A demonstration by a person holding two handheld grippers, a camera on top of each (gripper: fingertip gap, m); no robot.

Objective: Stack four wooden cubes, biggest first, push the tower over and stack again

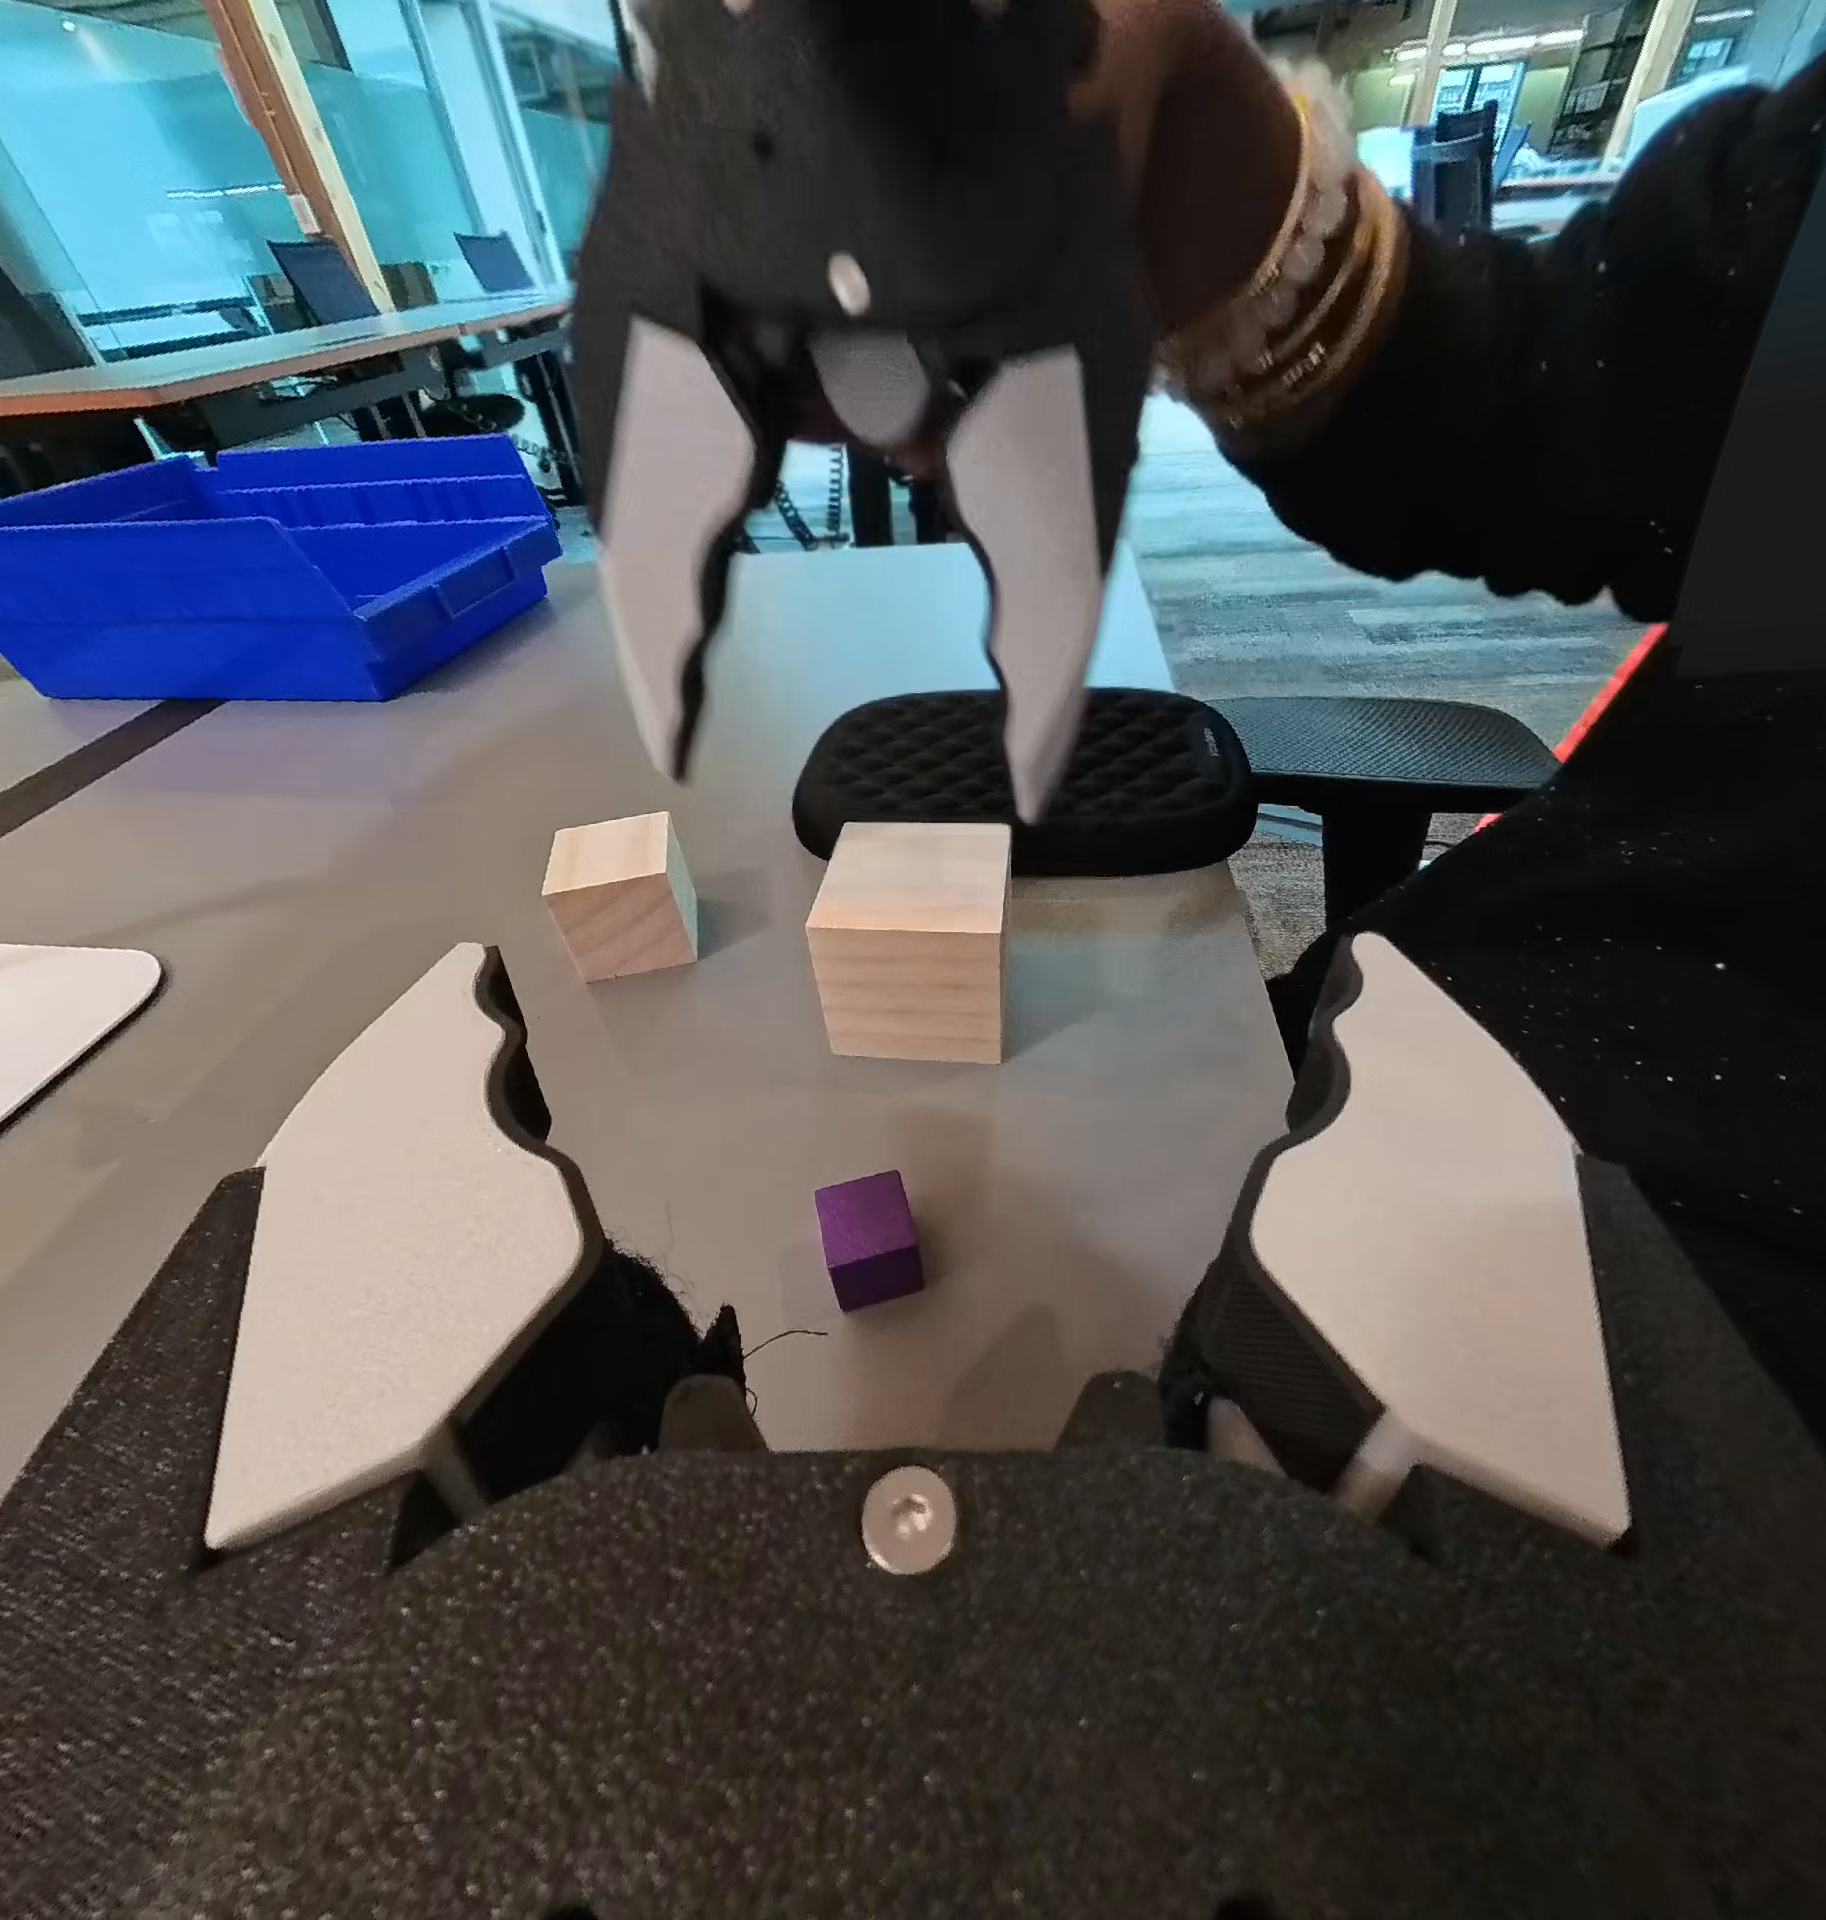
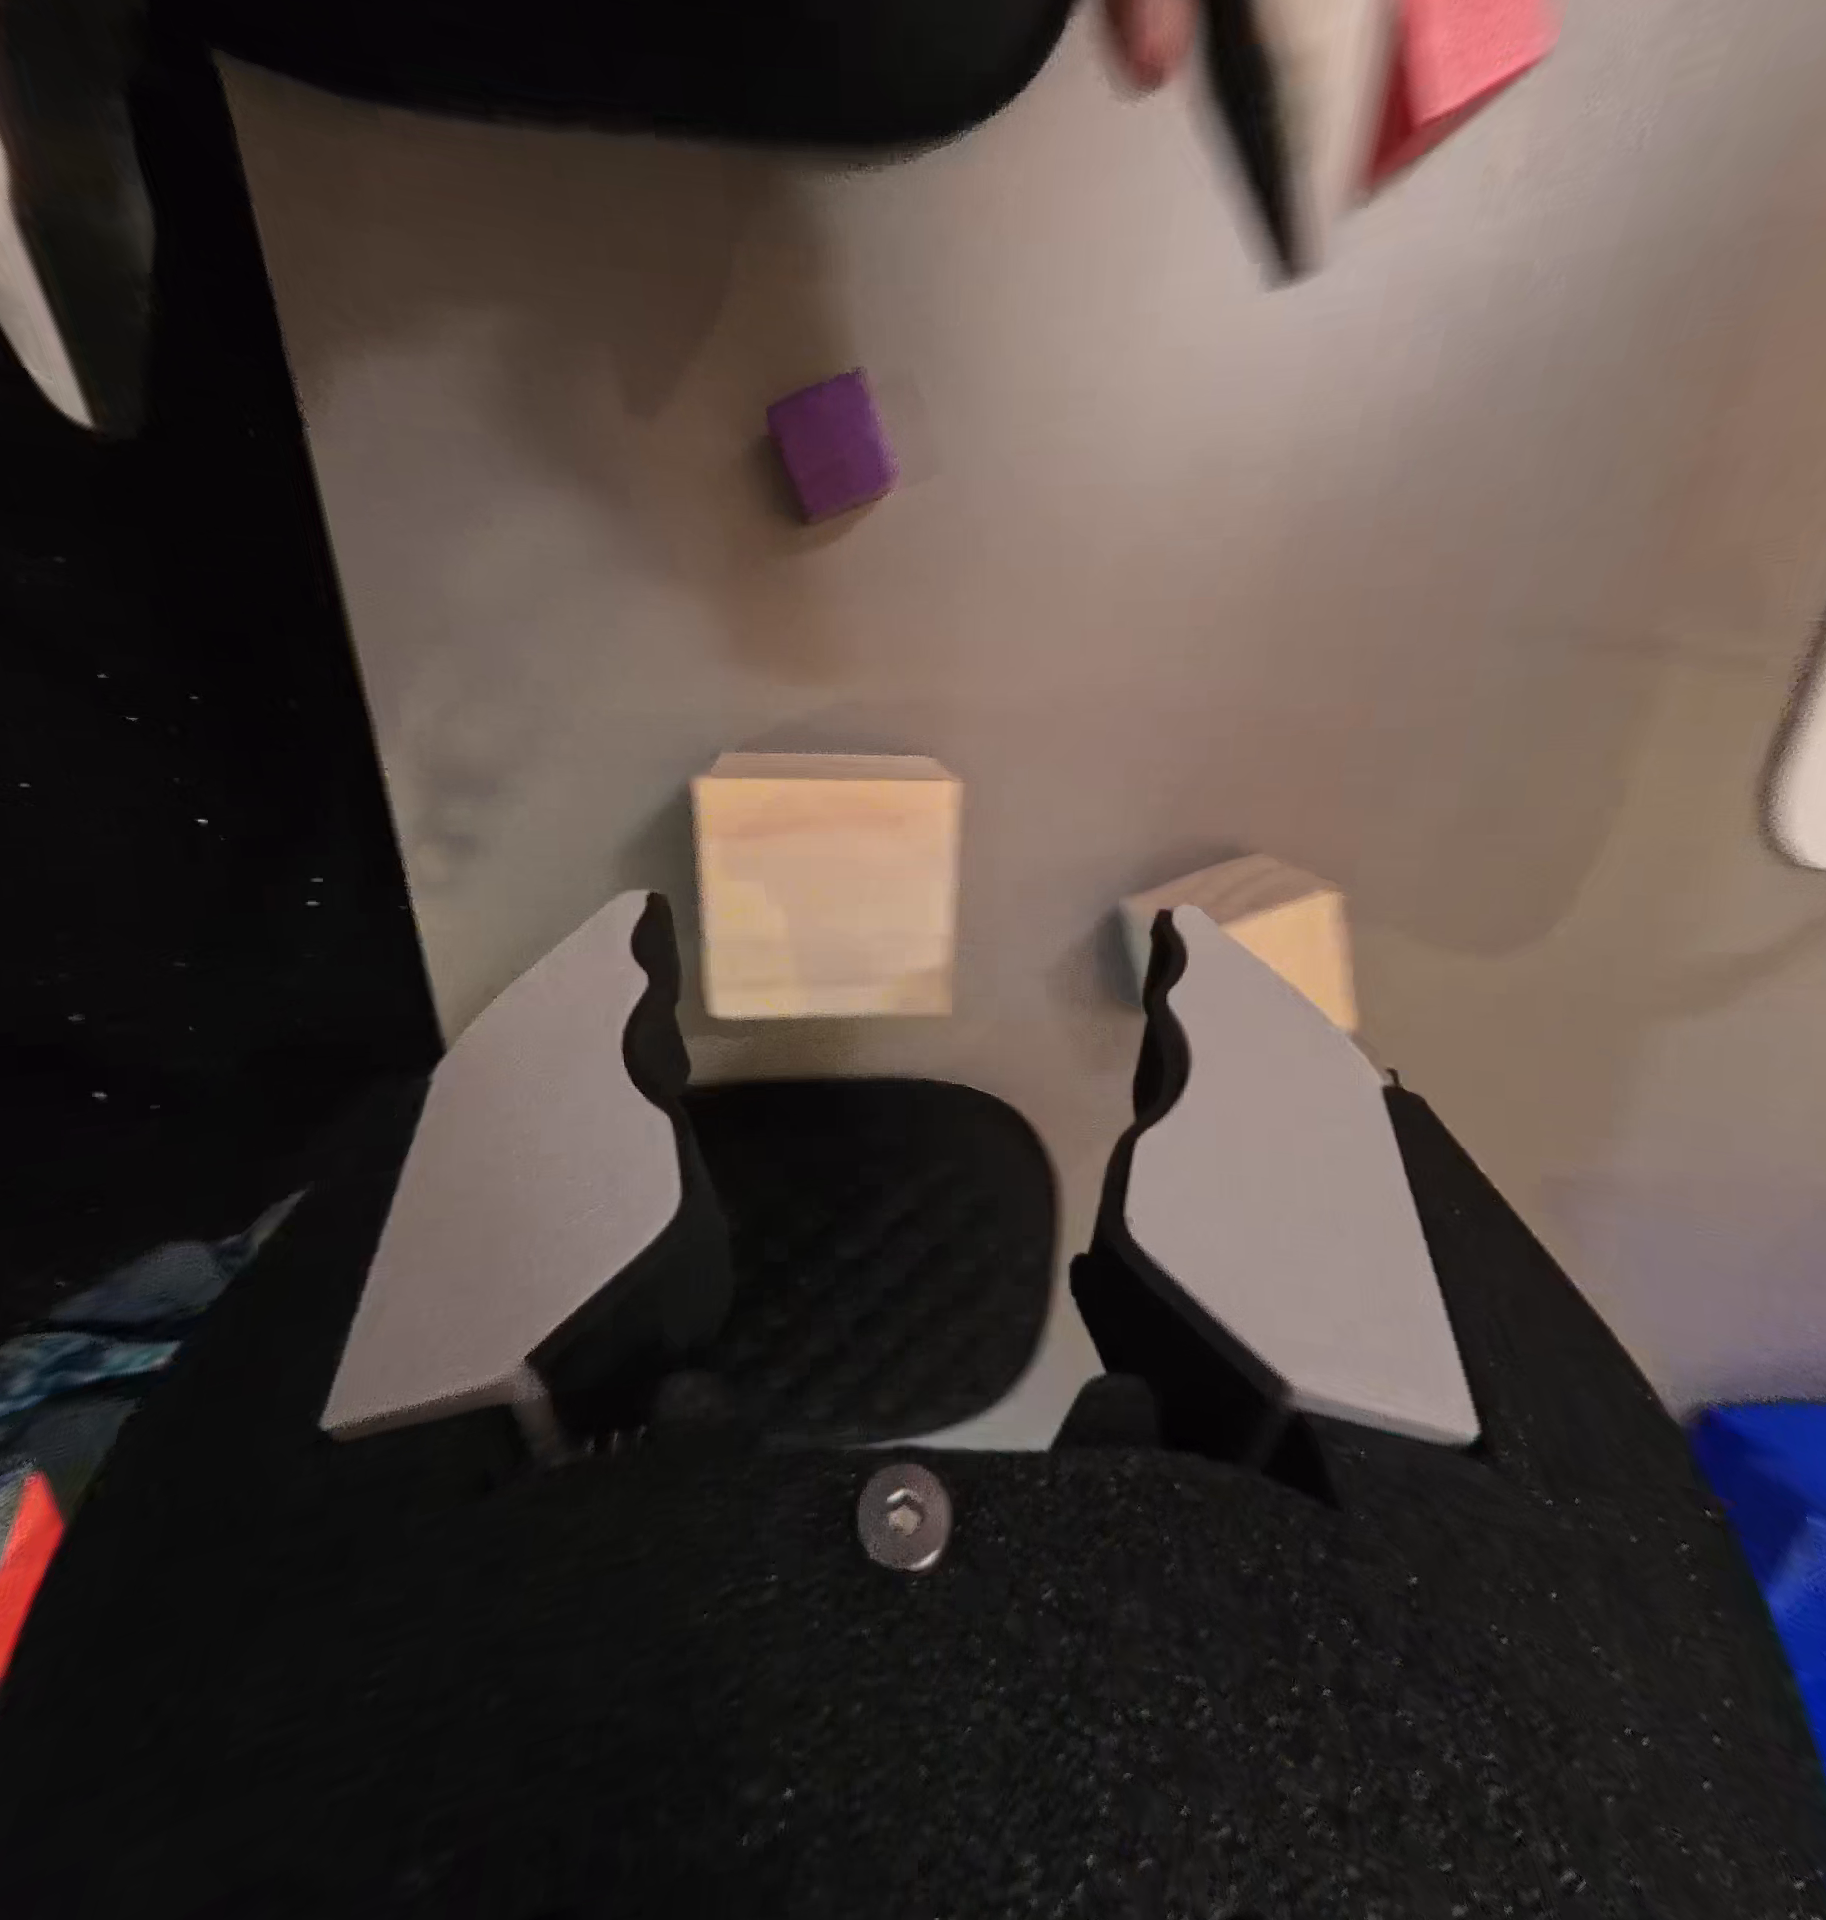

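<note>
On the grey table [image 1: 265, 883] stand a large pale wooden cube [image 1: 909, 956], a smaller wooden cube [image 1: 623, 894] to its left, and a small purple cube [image 1: 867, 1242] nearer to me. My left gripper [image 1: 914, 951] is wide open and empty, with the purple cube lying between its fingers, untouched. My right gripper [image 1: 857, 790] is open and empty and hovers just above the two wooden cubes, touching neither. In the right wrist view, the right gripper [image 2: 907, 912] frames the large cube [image 2: 826, 894], with the small cube [image 2: 1293, 956] behind its right finger and the purple cube [image 2: 831, 447] farther off.
A blue plastic bin [image 1: 254, 582] stands at the back left of the table. A black quilted pad [image 1: 1023, 769] lies at the table's far edge, with an office chair behind it. A white board [image 1: 26, 1029] lies at the left. A person's black sleeve [image 1: 1615, 364] reaches in from the right. There is about 8 cm between the tips of the two grippers.
</note>
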